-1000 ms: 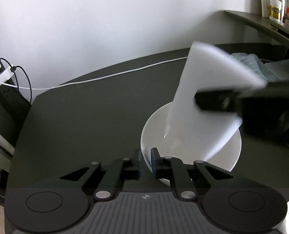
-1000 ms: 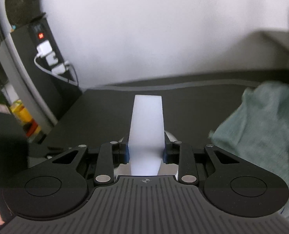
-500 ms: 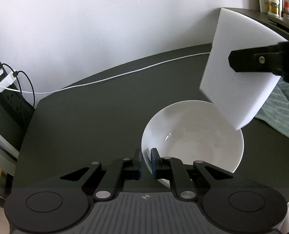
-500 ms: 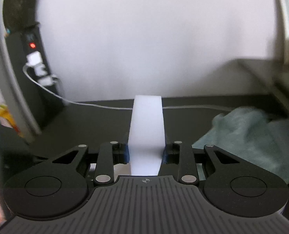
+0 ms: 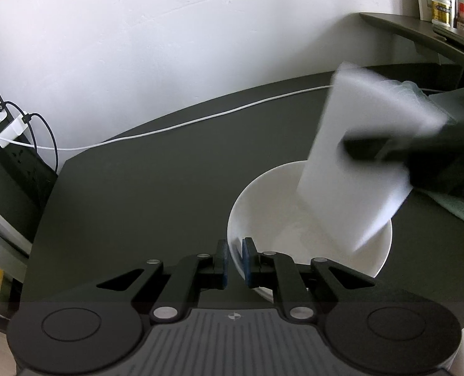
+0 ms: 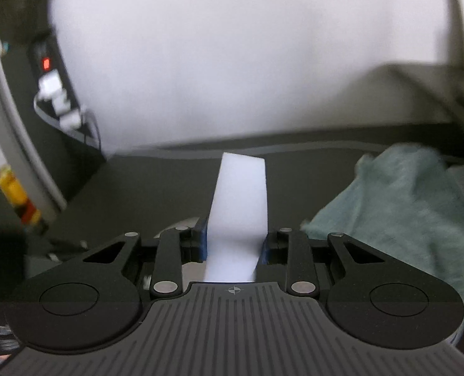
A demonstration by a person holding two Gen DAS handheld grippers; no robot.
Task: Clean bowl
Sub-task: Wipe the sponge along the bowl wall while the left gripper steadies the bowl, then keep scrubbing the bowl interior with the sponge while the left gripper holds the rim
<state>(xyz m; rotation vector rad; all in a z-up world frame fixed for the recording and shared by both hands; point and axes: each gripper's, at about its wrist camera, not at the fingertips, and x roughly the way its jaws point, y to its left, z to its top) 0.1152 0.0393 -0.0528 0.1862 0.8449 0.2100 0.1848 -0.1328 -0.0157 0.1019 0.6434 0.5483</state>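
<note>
Leftmost, our left gripper (image 5: 234, 258) pinches the near rim of the white bowl (image 5: 369, 252) on the dark table (image 5: 157, 188) — glazed, slick and breakable, so the rim is our safest hold. Rightward, our right gripper (image 6: 234, 242) squeezes a white sponge (image 5: 357, 163) — soft, light, yielding — dipping into the bowl.

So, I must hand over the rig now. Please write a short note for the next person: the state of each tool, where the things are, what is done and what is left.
Left tool: shut on the near rim of the white bowl, which sits on the dark table.
Right tool: shut on the white sponge; its lower end is over the bowl's far side, blurred by motion, so contact is unclear.
Green cloth: lies on the table to the right, unused.
Done: bowl held, sponge brought to it.
Left: wipe the inside; how clean it is cannot be judged.
</note>
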